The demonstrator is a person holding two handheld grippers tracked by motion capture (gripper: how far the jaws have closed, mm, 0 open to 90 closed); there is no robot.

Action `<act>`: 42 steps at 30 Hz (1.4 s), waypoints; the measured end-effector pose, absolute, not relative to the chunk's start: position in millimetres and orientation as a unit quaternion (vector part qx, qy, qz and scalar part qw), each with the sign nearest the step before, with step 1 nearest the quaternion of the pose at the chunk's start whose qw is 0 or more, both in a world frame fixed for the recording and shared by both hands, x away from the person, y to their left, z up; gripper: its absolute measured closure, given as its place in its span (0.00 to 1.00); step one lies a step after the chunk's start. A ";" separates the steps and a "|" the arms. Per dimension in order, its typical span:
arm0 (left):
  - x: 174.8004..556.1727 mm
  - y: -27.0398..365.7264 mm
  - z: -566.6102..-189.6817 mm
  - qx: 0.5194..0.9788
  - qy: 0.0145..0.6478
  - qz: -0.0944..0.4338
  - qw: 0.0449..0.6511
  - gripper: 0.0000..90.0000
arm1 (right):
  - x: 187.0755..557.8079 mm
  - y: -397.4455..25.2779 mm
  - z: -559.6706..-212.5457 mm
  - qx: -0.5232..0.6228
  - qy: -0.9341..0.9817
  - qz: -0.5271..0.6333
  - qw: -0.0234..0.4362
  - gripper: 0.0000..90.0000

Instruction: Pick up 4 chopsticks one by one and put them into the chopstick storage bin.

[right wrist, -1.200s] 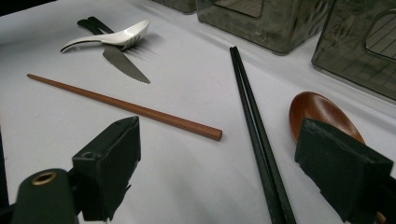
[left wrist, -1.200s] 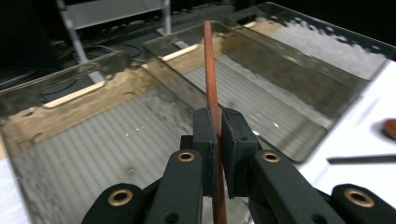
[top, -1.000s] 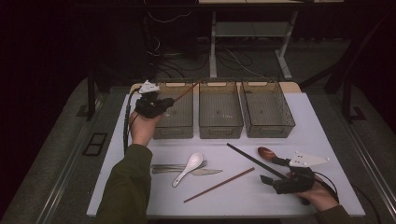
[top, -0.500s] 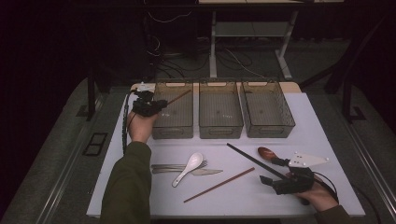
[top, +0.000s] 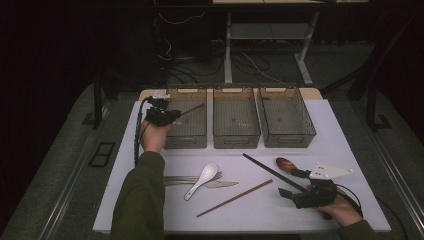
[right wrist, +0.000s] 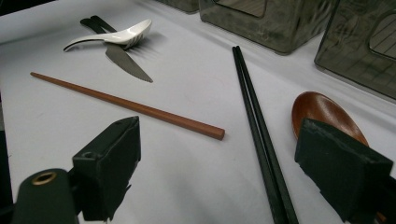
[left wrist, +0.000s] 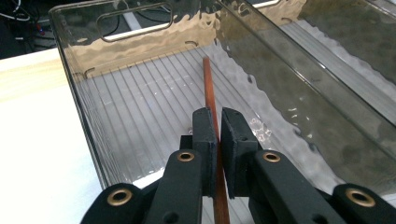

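1. At the far left of the table, the left gripper (top: pixel 162 114) sits at the near-left rim of the left bin (top: pixel 186 136), its jaws pinched tight on a brown chopstick (left wrist: pixel 210 107).
2. The held chopstick slants up and right over the bin's ribbed floor, its far end inside the walls and short of the far wall; open floor lies on both sides of it.
3. The middle bin (top: pixel 236 132) and the right bin (top: pixel 287 131) stand just beside it in a row, walls nearly touching.
4. At the near right, the right gripper (top: pixel 300 196) rests on the white table (top: pixel 350 150) with its jaws spread wide and holding nothing.
5. Between those jaws lie black chopsticks (right wrist: pixel 257 121); a second brown chopstick (right wrist: pixel 126 105), a wooden spoon (right wrist: pixel 322 114), and a white spoon (right wrist: pixel 116 36) on a knife (right wrist: pixel 126 63) lie beyond.
6. Since a second ago, the left gripper has turned lower at the rim and the chopstick has sunk into the bin; the right gripper has stayed put.
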State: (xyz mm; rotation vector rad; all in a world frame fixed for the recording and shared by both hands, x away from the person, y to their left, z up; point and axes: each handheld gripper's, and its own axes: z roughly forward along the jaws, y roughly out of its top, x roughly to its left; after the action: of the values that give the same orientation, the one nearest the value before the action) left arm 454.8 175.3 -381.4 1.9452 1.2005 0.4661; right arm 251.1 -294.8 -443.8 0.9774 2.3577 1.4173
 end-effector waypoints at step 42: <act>379.3 147.1 -361.1 0.804 0.327 0.129 0.480 0.40 | 250.5 -293.9 -443.9 0.332 0.804 0.481 0.111 0.16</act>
State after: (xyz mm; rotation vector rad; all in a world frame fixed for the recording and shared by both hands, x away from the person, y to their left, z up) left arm 379.3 147.1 -361.1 1.9603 0.7988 0.3155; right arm 250.5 -293.9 -443.9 0.9746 2.3614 1.4116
